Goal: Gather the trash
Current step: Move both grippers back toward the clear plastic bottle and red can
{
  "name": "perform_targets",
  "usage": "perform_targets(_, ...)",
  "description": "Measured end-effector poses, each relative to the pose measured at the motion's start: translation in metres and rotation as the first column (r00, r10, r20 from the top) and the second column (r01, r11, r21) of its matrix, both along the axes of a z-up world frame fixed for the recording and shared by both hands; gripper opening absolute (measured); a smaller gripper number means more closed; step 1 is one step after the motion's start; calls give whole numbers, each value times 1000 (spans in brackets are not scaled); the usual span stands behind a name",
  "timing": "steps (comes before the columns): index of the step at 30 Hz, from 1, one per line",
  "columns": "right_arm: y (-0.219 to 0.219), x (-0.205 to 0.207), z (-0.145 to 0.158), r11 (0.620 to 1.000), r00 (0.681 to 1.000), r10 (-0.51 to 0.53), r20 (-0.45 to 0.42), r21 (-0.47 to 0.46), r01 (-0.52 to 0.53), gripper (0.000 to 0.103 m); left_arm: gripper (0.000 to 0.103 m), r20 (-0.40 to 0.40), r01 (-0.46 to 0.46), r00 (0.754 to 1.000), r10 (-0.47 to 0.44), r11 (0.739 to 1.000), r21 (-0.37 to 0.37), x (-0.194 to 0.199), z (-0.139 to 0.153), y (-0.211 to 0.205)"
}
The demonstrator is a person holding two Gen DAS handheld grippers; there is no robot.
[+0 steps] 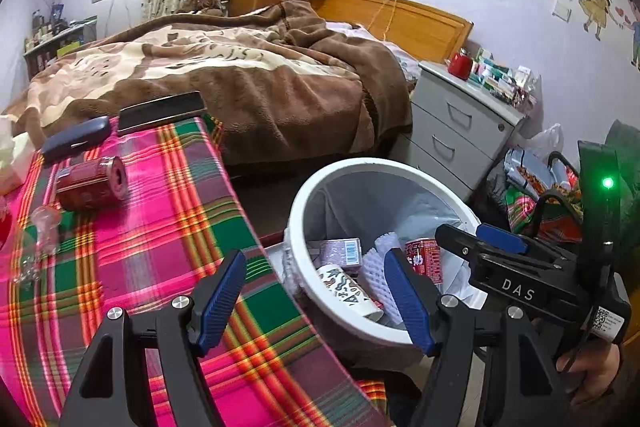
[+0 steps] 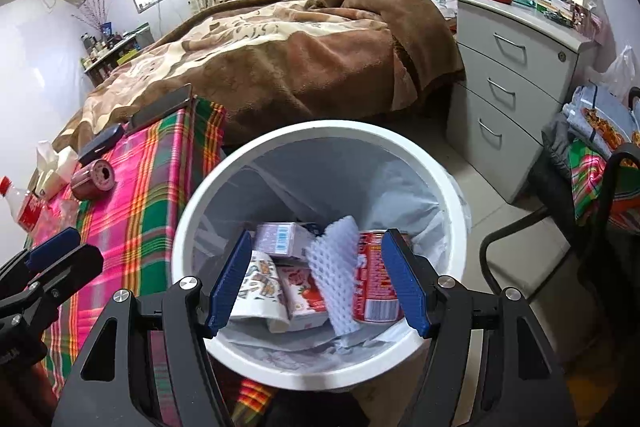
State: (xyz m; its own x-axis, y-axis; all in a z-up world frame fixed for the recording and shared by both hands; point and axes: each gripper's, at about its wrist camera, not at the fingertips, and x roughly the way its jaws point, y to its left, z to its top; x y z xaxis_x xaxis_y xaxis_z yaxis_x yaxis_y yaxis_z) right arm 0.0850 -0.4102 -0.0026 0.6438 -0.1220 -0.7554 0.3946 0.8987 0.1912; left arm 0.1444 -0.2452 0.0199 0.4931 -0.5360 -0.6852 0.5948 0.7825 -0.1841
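Observation:
A white trash bin (image 2: 200, 203) with a grey liner stands beside the plaid-covered table (image 1: 152, 227). Inside lie a red can (image 2: 374, 287), white foam netting (image 2: 334, 267), a purple carton (image 2: 280, 239), a strawberry carton (image 2: 304, 299) and a patterned paper cup (image 2: 256, 287). My right gripper (image 2: 316, 283) is open and empty above the bin. My left gripper (image 1: 316, 299) is open and empty over the table's edge, next to the bin (image 1: 296, 227). The right gripper (image 1: 480, 239) also shows in the left wrist view. A dark red tin (image 1: 92, 183) lies on its side on the table.
On the table are a dark case (image 1: 76, 139), a black flat box (image 1: 160, 111), a tissue pack (image 2: 52, 163), a clear bottle with red cap (image 2: 20, 203) and glassware (image 1: 44, 227). A bed with brown blanket (image 2: 300, 55), a grey drawer cabinet (image 2: 512, 79) and a chair (image 2: 580, 227) surround the bin.

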Motion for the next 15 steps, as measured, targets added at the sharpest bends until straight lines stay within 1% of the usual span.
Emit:
perform_targets(5, 15, 5, 3, 999, 999, 35, 16, 0, -35, 69, 71, 11, -45, 999, 45, 999, -9, 1, 3, 26)
perform_targets(8, 26, 11, 3, 998, 998, 66, 22, -2, -66, 69, 71, 34, -97, 995, 97, 995, 6, 2, 3, 46)
perform_targets(10, 34, 14, 4, 996, 996, 84, 26, -3, -84, 69, 71, 28, -120, 992, 120, 993, -4, 4, 3, 59)
perform_targets(12, 41, 17, 4, 994, 994, 107, 33, -5, -107, 69, 71, 23, -160, 987, 161, 987, -4, 8, 1, 75)
perform_targets(15, 52, 23, 3, 990, 990, 139, 36, -7, -139, 69, 71, 40, -212, 977, 212, 977, 6, 11, 0, 94)
